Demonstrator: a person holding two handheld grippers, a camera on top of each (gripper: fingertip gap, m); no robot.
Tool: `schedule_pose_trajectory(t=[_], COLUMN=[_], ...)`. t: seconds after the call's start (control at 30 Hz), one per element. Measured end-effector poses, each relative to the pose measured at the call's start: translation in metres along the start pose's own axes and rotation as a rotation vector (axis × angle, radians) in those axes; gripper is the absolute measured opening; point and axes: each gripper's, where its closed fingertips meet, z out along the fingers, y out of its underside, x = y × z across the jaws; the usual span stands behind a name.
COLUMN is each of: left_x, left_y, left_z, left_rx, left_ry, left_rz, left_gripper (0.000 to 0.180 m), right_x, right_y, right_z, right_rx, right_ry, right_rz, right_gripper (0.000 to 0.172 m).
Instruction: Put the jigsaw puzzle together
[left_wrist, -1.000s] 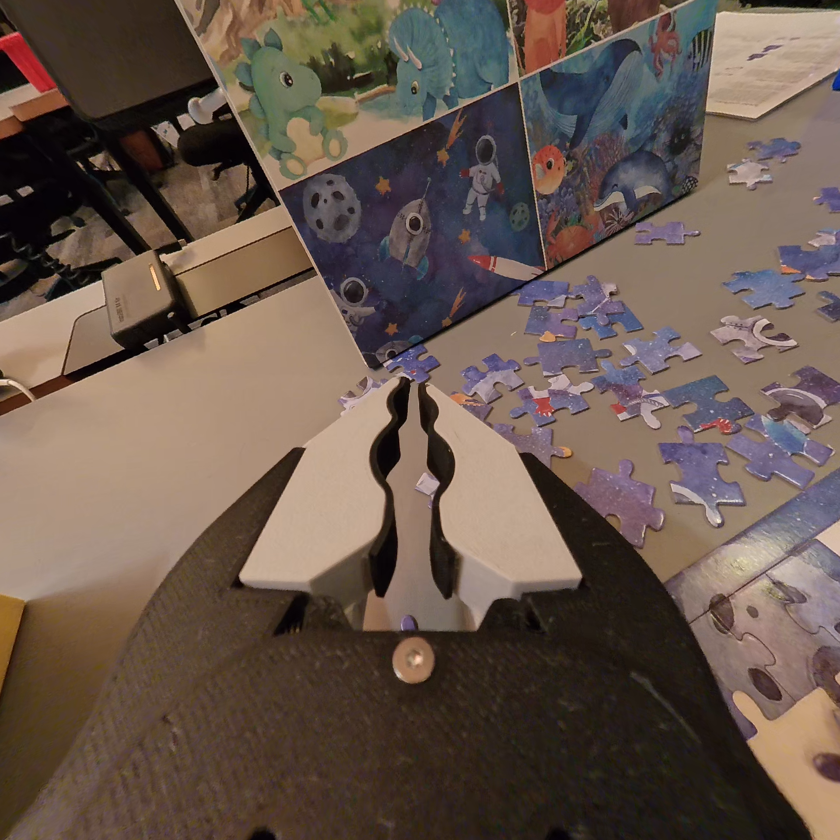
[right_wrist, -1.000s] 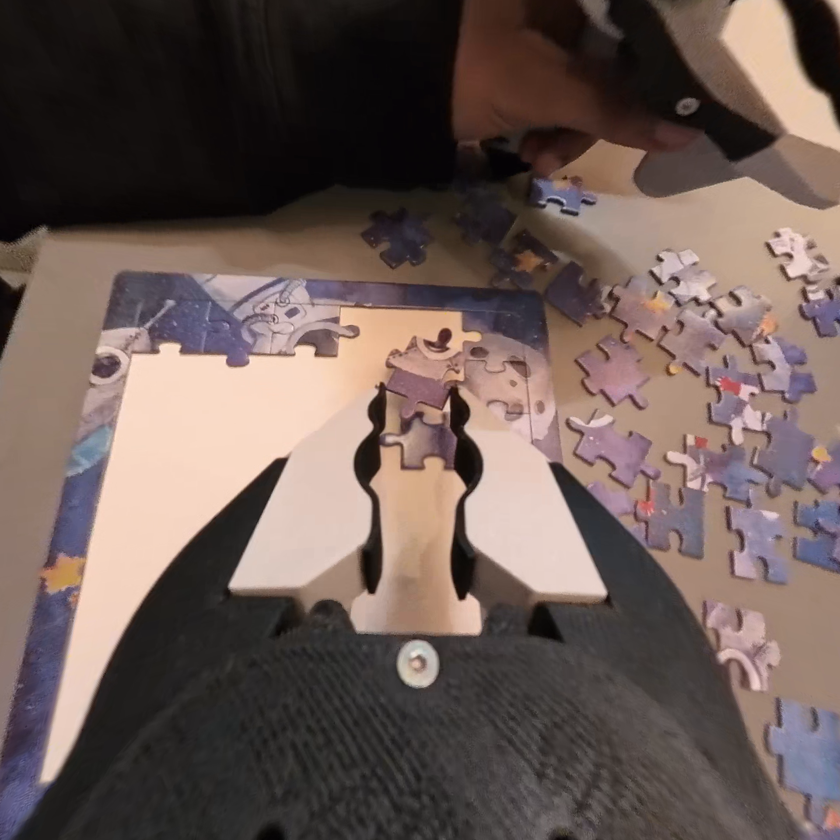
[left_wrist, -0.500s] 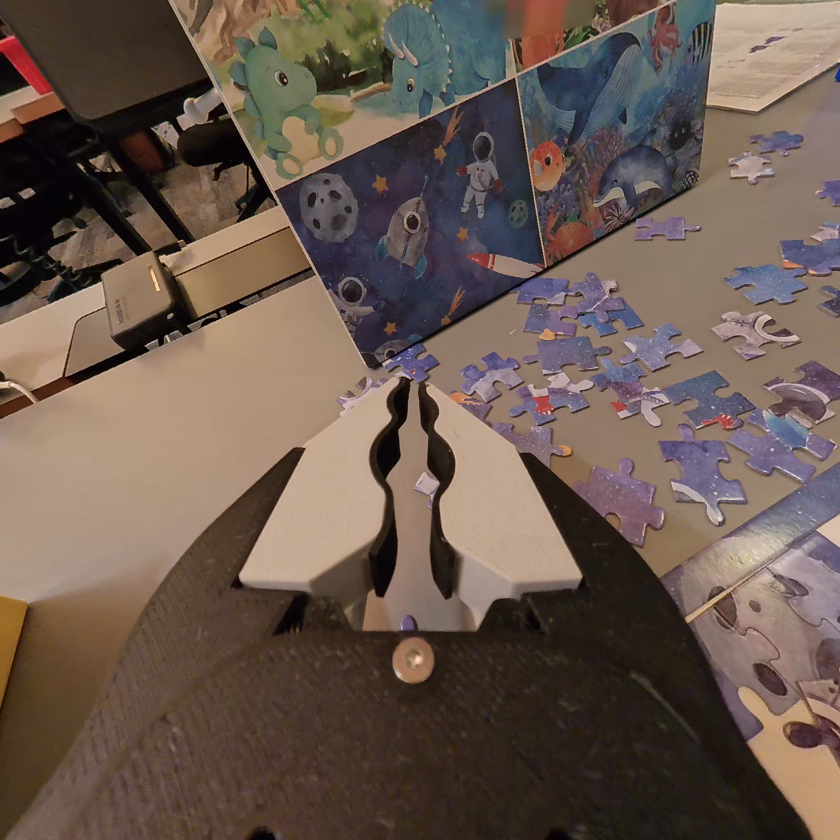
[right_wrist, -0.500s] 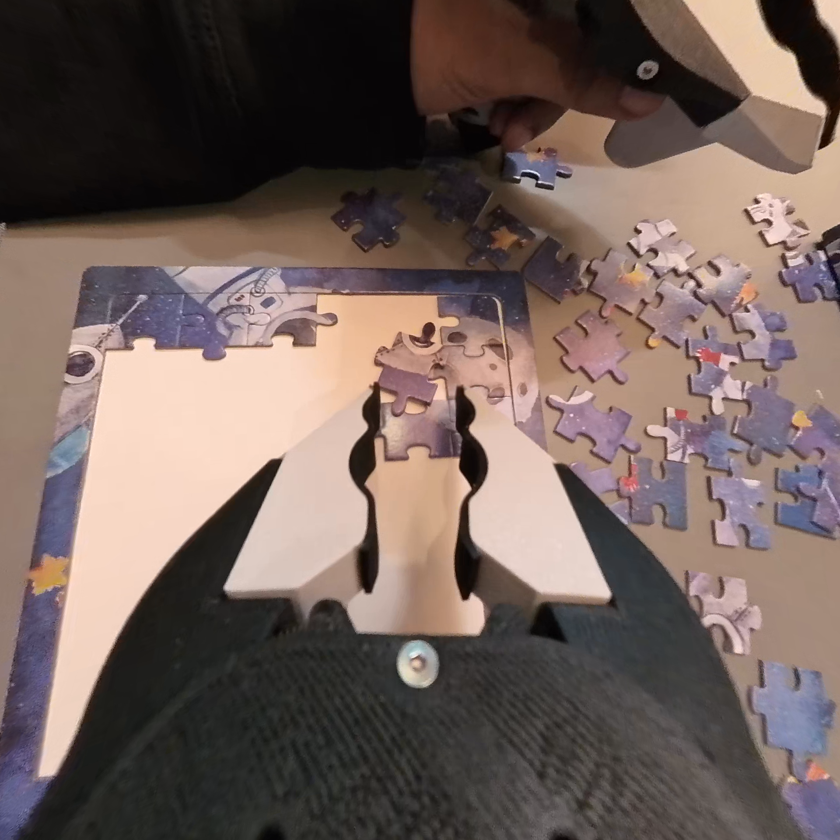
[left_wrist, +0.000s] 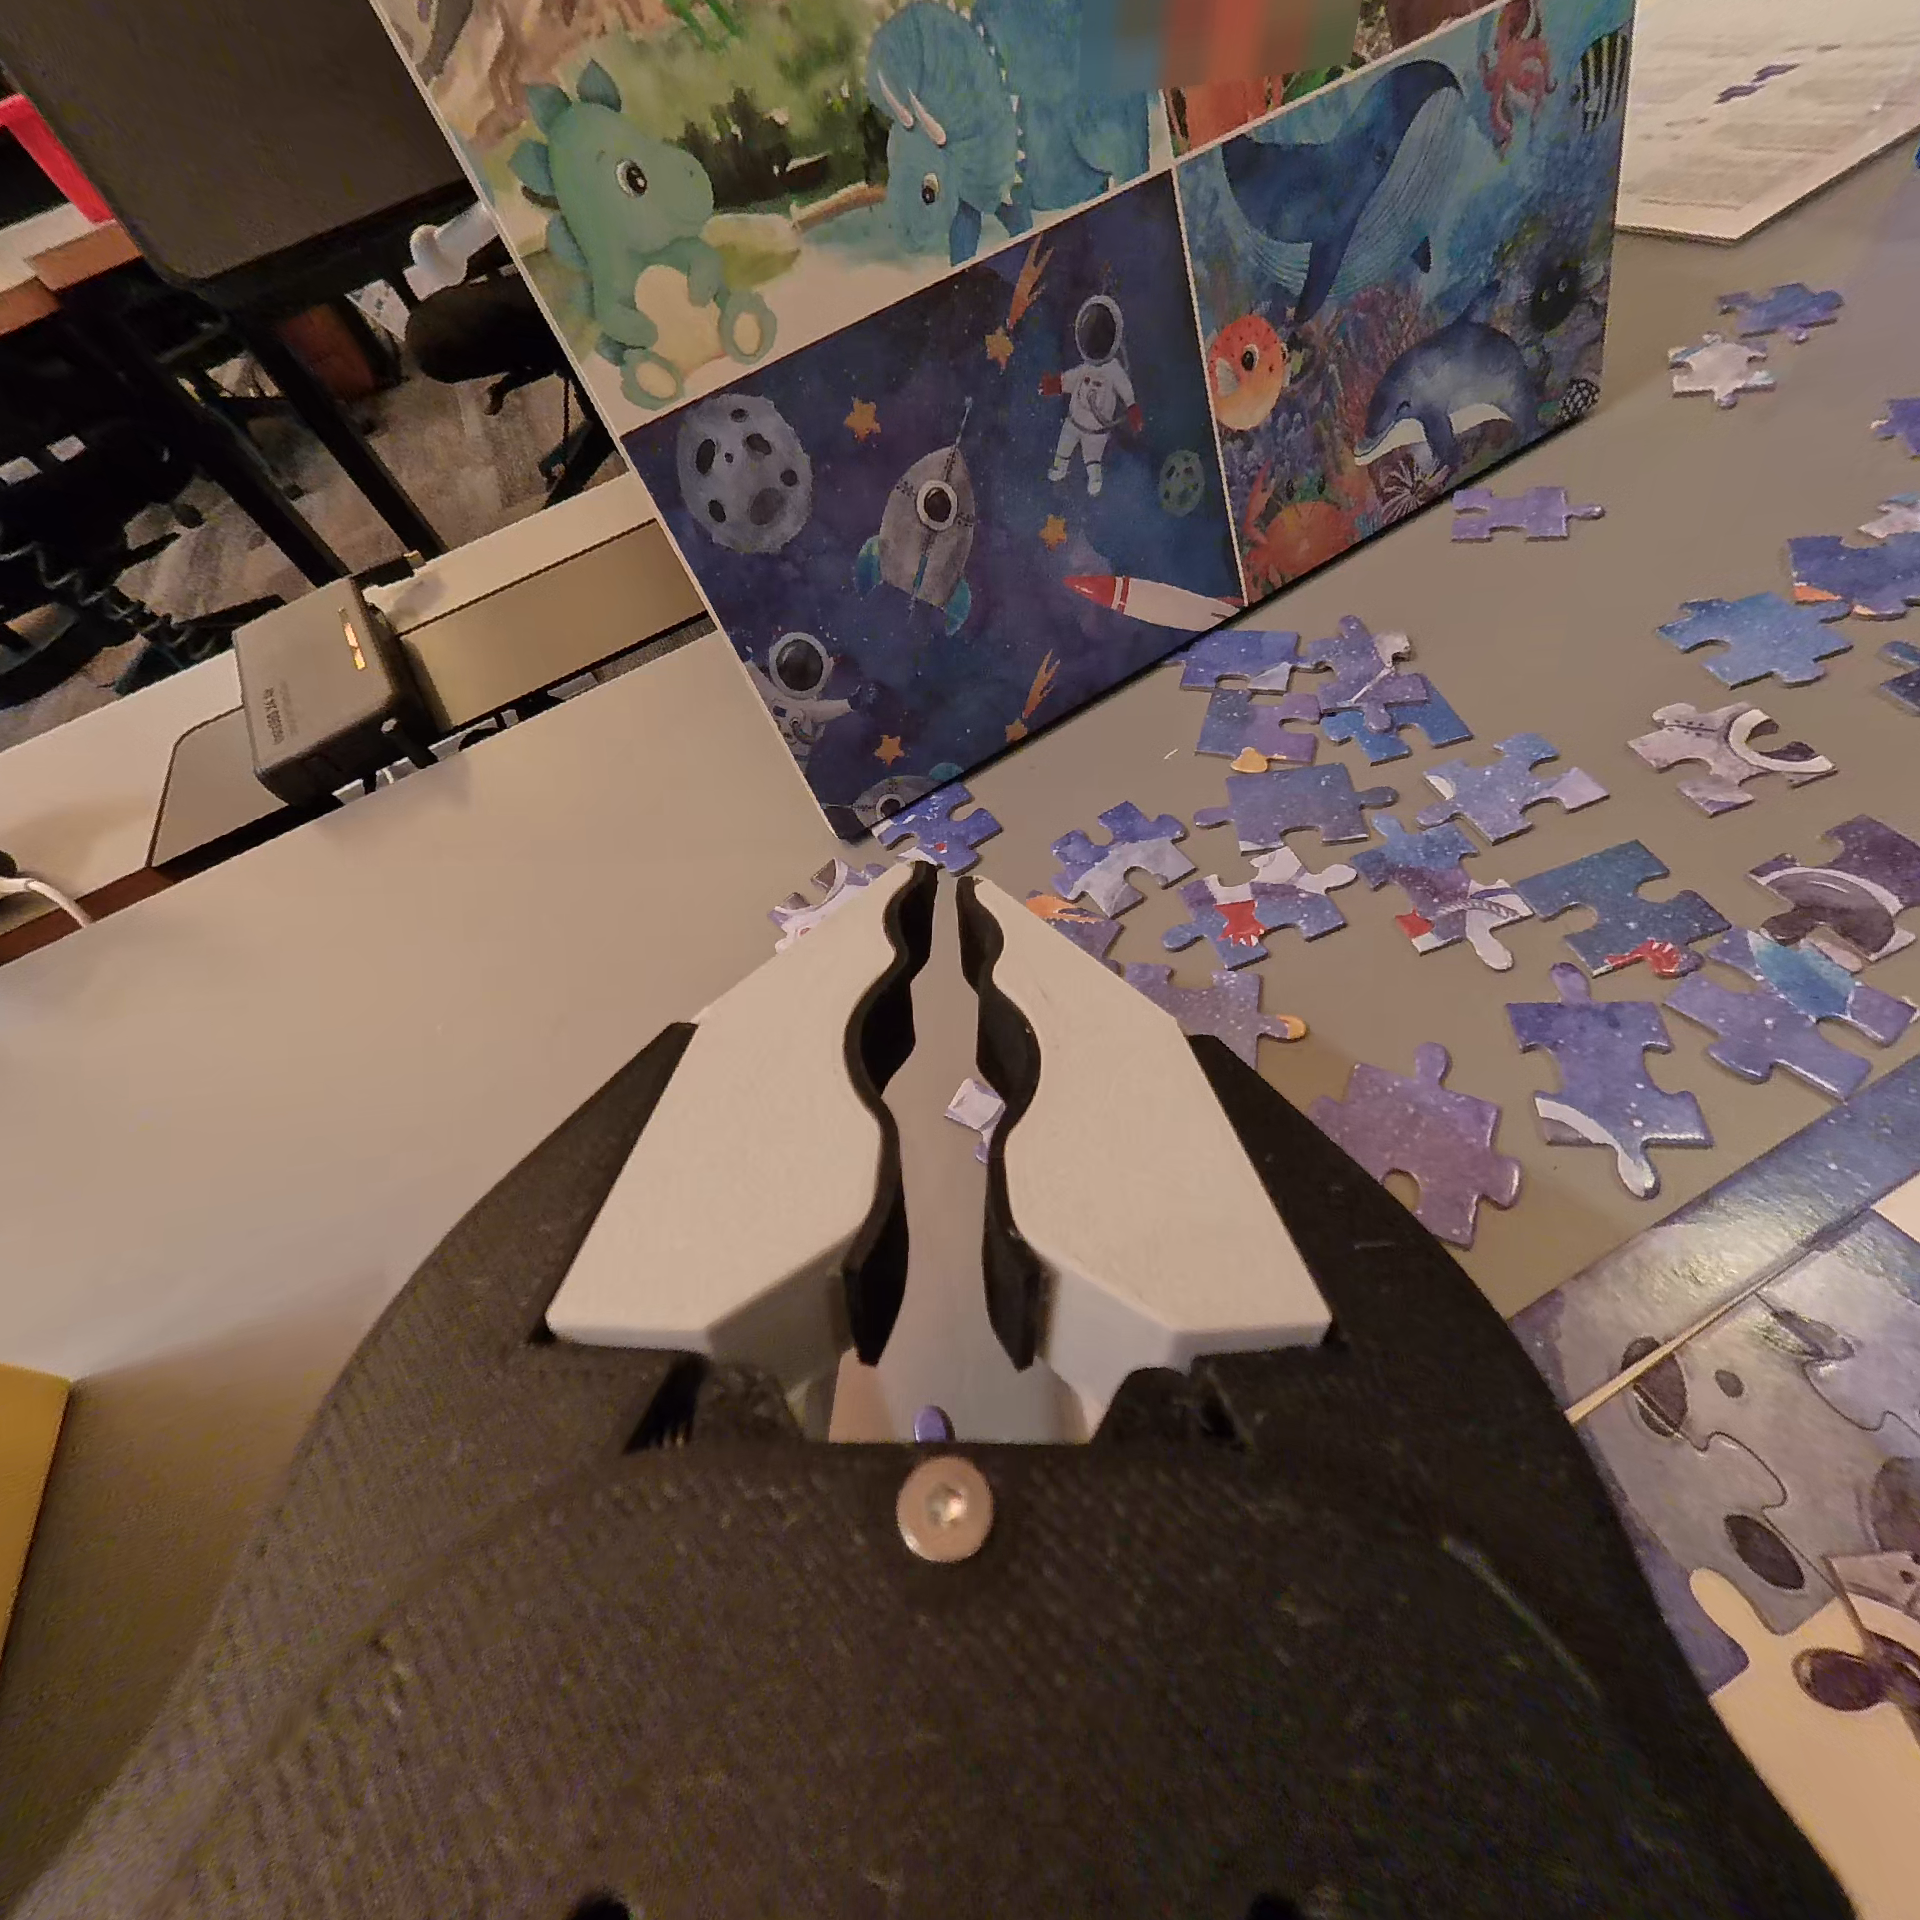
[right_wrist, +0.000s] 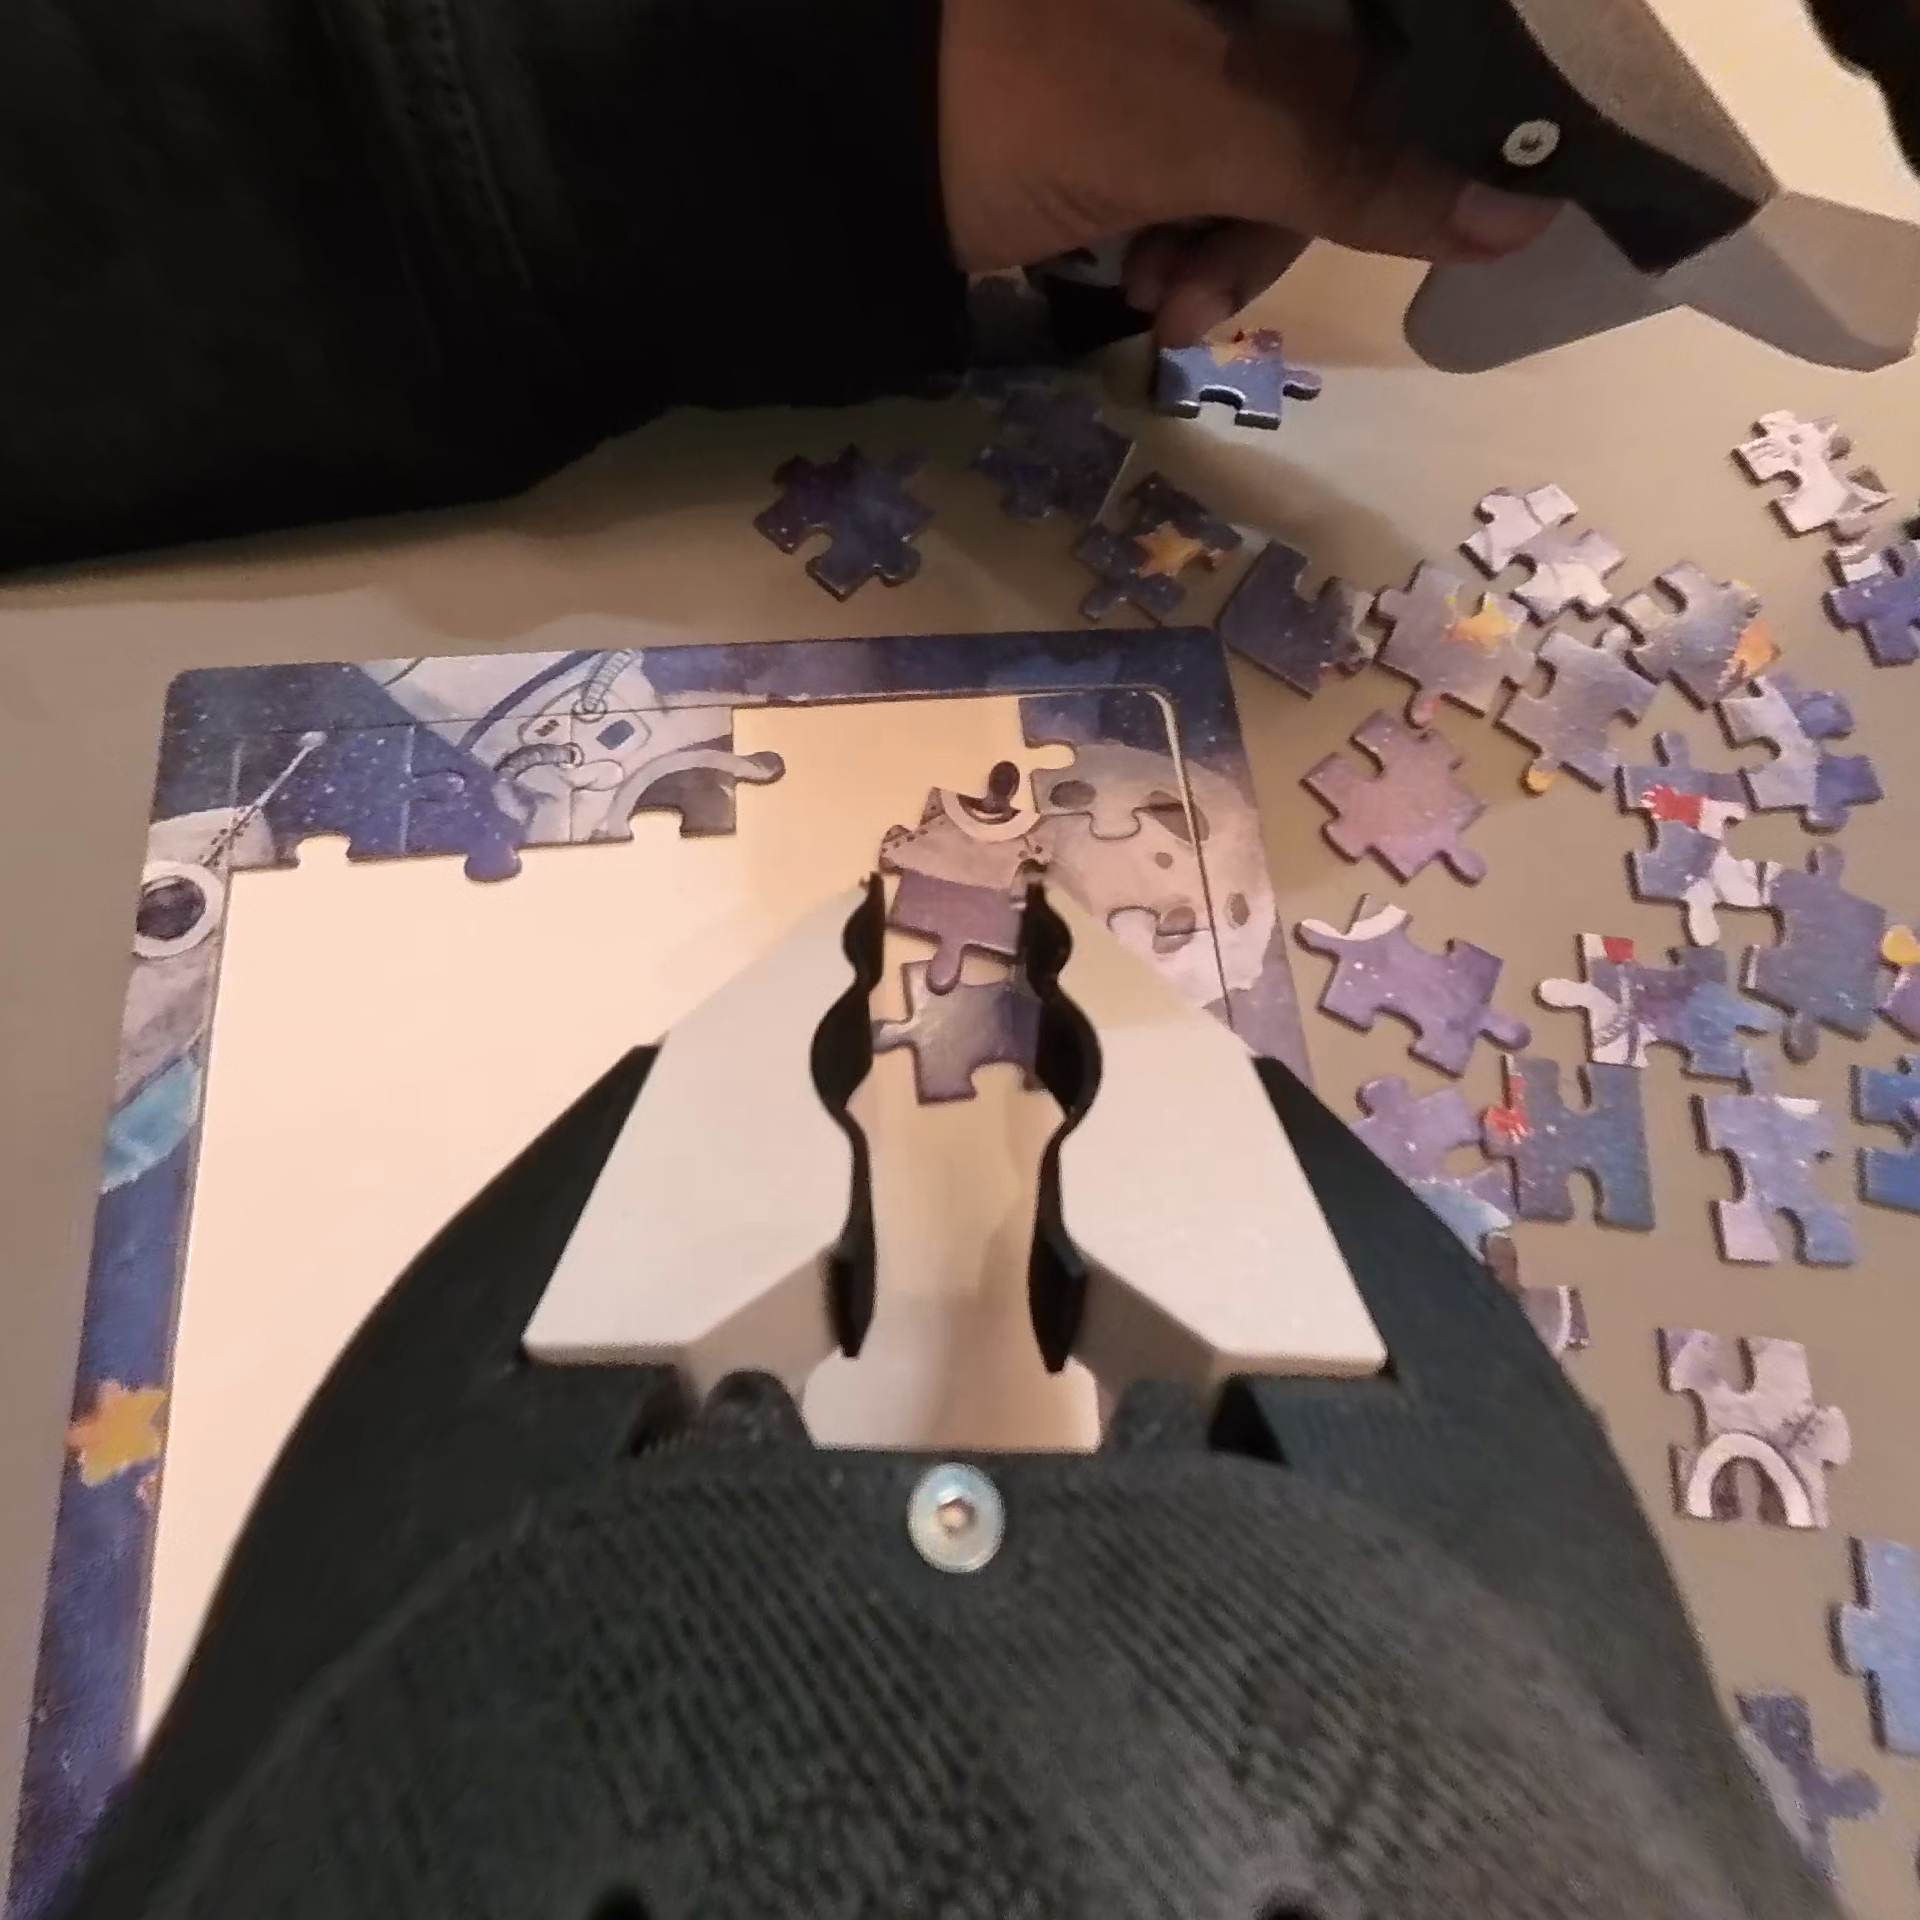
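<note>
Right wrist view: right claw (right_wrist: 954, 890) pinched a purple puzzle piece (right_wrist: 958, 920) in the tray (right_wrist: 499, 1039); left claw (left_wrist: 943, 883) was closed beside loose pieces (left_wrist: 1122, 862).

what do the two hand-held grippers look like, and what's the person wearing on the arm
Each hand-held gripper, left and right, has a black, ribbed body with a silver screw at its centre, two pale grey wedge-shaped fingers, and wavy black pads. No cables show. The person's arm is in a black sleeve.

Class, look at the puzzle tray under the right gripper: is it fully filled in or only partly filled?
Partly filled. The puzzle tray has joined pieces only along its top edge and right corner; most of its cream base is bare.
</note>
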Motion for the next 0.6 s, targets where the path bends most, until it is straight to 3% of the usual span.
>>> schedule_pose_trajectory(t=[0.6], left_x=[0.0], left_y=[0.0], left_z=[0.0], left_rx=[-0.001], left_ry=[-0.001], left_rz=[0.004], left_gripper=[0.003], right_x=[-0.014], right_y=[-0.011], right_z=[-0.006], right_rx=[0.064], right_ry=[-0.063], right_rz=[0.002], right_gripper=[0.021])
